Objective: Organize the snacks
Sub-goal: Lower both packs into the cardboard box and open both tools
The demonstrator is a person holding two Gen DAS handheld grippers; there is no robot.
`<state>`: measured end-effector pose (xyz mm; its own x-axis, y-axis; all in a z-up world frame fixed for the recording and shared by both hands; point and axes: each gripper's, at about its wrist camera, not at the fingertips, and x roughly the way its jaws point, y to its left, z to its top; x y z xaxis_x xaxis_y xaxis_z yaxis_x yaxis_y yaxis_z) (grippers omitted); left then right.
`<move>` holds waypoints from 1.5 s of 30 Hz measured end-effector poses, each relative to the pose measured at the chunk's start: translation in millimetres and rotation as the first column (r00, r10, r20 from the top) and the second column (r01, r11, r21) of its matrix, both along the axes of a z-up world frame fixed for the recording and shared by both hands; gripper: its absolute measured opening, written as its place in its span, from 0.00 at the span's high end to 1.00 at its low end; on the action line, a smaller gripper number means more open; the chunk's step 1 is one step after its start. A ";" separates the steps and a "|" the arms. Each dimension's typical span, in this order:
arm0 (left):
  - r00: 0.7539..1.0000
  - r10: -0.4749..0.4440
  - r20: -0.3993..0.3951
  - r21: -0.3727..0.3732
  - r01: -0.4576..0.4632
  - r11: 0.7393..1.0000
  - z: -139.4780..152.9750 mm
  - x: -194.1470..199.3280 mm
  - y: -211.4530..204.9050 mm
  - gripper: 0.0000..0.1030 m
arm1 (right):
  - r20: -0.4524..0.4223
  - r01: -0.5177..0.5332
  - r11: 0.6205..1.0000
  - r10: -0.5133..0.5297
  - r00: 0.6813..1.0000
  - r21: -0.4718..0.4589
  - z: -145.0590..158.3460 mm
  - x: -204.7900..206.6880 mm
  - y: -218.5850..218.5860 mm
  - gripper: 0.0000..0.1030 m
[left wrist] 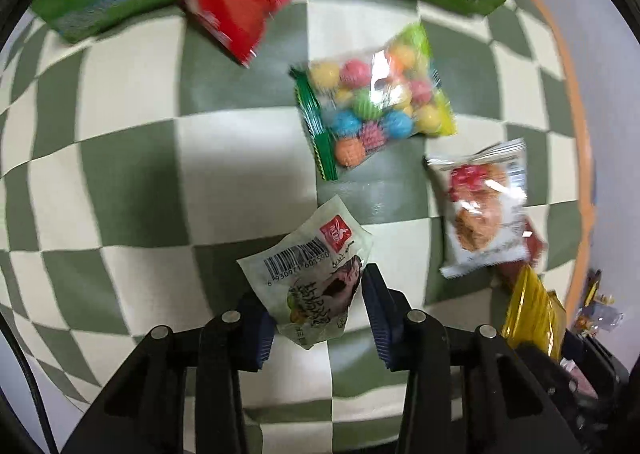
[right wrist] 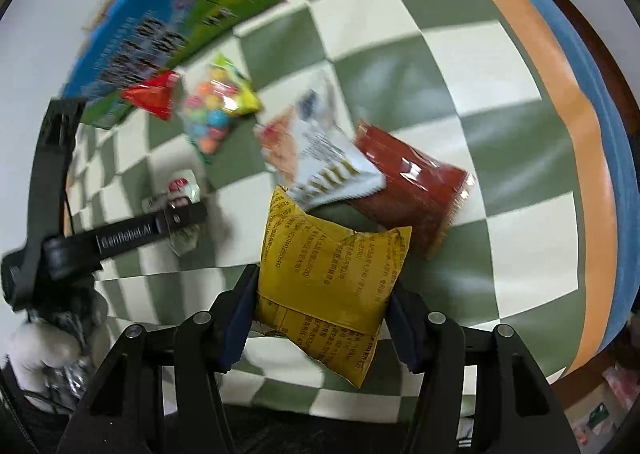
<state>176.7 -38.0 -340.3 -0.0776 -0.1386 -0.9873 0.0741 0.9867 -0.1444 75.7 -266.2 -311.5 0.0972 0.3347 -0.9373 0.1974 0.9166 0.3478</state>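
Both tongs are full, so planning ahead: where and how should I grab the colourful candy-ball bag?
Grip the candy-ball bag by its flat green crimped edge, coming straight down from above. It lies flat on the checkered cloth, and the ball-filled middle looks too lumpy to pinch securely.

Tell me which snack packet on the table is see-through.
The bag of coloured candy balls, with a green strip along one edge. You can see the round sweets inside; the other packets are printed and hide their contents.

The tablecloth (left wrist: 132,102) is checked green and cream, edged in orange. One packet (right wrist: 332,286) is mustard yellow with dark print, one (right wrist: 416,182) brick red, one (left wrist: 236,10) bright red; the candy bag (left wrist: 372,102) holds pink, blue, yellow and orange balls.
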 end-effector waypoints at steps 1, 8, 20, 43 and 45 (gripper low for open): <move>1.000 0.003 0.014 -0.011 -0.003 1.000 10.9 -0.8 2.4 0.64 | 0.018 -0.010 1.000 0.010 1.000 0.009 9.4 4.2 2.6 0.41; 0.980 0.075 0.186 -0.118 -0.054 0.992 113.1 47.6 30.7 0.64 | 0.197 -0.052 0.998 0.042 0.980 0.046 77.1 80.3 25.2 0.41; 0.927 0.219 0.305 -0.036 -0.219 0.975 164.0 194.5 90.9 0.63 | 0.354 0.011 0.996 0.021 0.935 -0.089 114.5 250.3 56.5 0.41; 0.958 0.194 0.211 0.090 -0.217 0.972 78.3 251.1 110.8 0.15 | 0.134 -0.088 0.957 0.129 0.983 -0.277 24.7 325.0 95.2 0.05; 0.961 0.182 0.209 0.101 -0.206 0.973 76.6 248.9 108.3 0.15 | 0.135 -0.095 0.951 0.140 0.981 -0.293 25.6 323.8 97.5 0.05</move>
